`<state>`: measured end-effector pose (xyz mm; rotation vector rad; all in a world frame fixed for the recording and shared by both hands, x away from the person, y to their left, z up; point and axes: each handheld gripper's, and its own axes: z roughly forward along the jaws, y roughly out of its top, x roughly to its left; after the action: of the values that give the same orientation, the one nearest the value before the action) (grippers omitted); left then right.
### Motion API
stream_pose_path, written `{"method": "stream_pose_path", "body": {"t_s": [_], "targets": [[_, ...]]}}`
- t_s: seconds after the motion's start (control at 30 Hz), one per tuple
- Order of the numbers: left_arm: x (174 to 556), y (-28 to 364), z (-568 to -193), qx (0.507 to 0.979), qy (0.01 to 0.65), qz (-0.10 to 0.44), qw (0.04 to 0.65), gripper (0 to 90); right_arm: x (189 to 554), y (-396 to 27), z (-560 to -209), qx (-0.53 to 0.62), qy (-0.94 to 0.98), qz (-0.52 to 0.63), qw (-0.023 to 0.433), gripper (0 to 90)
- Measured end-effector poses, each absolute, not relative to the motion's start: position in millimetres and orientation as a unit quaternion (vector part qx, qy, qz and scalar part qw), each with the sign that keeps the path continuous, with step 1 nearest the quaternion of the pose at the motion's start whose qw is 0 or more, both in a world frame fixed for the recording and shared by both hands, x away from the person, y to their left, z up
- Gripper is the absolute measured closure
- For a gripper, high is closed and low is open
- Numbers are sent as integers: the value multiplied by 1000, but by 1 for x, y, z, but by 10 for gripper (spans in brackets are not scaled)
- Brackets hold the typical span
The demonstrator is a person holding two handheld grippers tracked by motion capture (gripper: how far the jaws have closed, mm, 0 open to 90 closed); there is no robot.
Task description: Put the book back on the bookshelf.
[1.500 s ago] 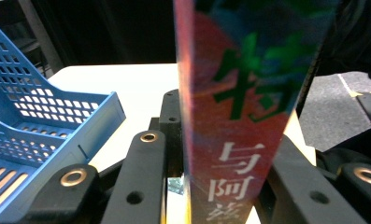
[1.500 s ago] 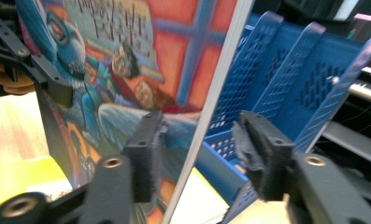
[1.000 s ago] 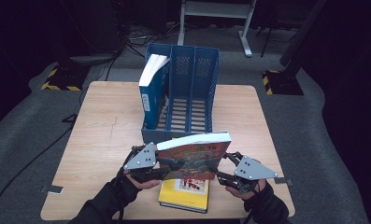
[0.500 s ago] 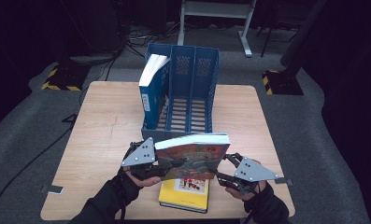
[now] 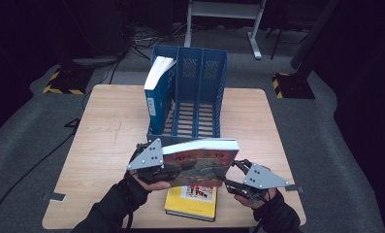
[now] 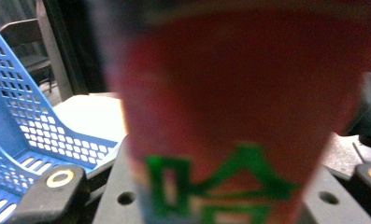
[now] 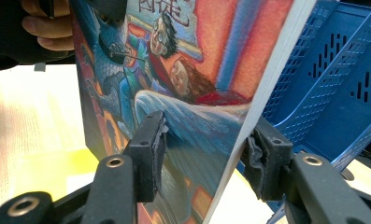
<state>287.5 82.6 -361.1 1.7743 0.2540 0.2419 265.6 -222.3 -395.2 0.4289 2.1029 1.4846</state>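
A thick book [image 5: 202, 162] with a red and orange illustrated cover is held in the air over the table's front edge, long side across. My left gripper [image 5: 156, 167] is shut on its left end. The red spine [image 6: 230, 93] shows blurred and very close between the jaws in the left gripper view. My right gripper [image 5: 234, 177] is shut on the right end. One pad [image 7: 150, 149] presses the cover [image 7: 183, 84] and the other pad [image 7: 260, 156] presses the far side. A yellow book [image 5: 192, 201] lies flat on the table below.
A blue three-slot file rack [image 5: 200, 92] stands just behind the held book, with a blue book [image 5: 156, 92] upright in its left slot. The wooden table [image 5: 107, 126] has bare surface to the left and right of the rack. The floor around is dark.
The left end of the held book has risen a little with my left gripper. The right gripper has kept its place.
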Motion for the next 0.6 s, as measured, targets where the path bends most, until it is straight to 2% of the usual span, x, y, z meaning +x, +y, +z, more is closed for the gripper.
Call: {"method": "stream_pose_path", "body": {"t_s": [0.27,0.6], "targets": [[283,81,-360,775,100,117,613,733,266,-223,-396,162,780,543,266,486],[282,81,-361,774,102,121,614,736,268,-258,-415,192,813,496,235,408]]}}
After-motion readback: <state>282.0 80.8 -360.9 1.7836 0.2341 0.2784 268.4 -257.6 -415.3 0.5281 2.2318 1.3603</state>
